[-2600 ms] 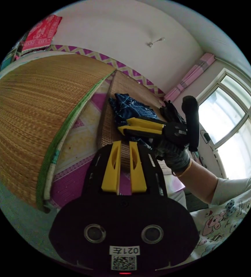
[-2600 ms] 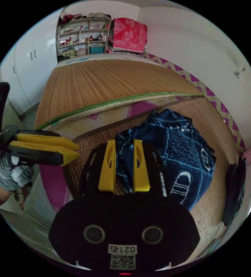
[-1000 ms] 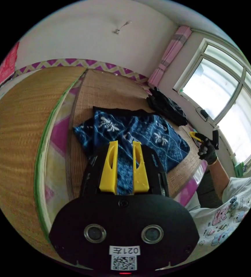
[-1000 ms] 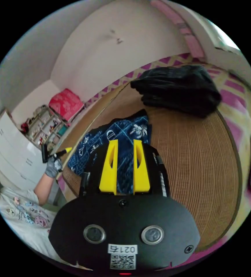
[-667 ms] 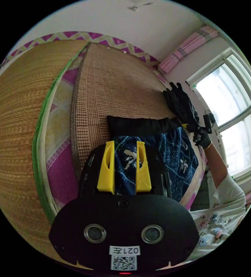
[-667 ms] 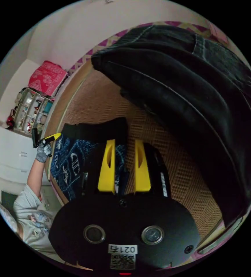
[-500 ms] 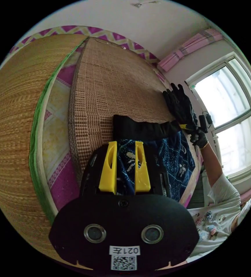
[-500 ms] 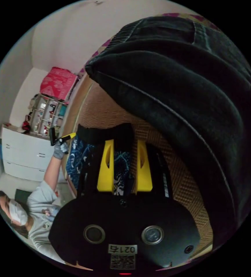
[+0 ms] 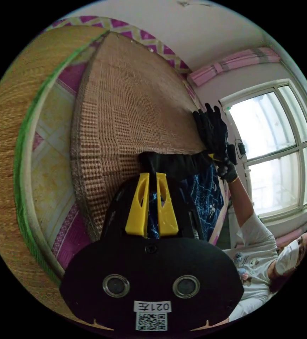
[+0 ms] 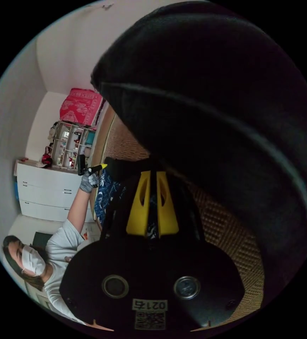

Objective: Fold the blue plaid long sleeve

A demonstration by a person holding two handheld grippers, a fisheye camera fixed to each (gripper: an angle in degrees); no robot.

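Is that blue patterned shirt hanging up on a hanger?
No, the blue patterned shirt lies on the woven mat on the bed, with the left gripper closed on its edge.

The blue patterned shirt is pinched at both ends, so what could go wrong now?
The right gripper sits close against the black clothes pile, so pulling might drag that pile along. The left gripper pinches the blue patterned shirt by its dark edge only, so the cloth might slip free. The shirt lies near the woven mat edge and could slide off.

A woven mat (image 9: 132, 106) carries the blue garment (image 9: 202, 197) and black clothes (image 9: 211, 129)
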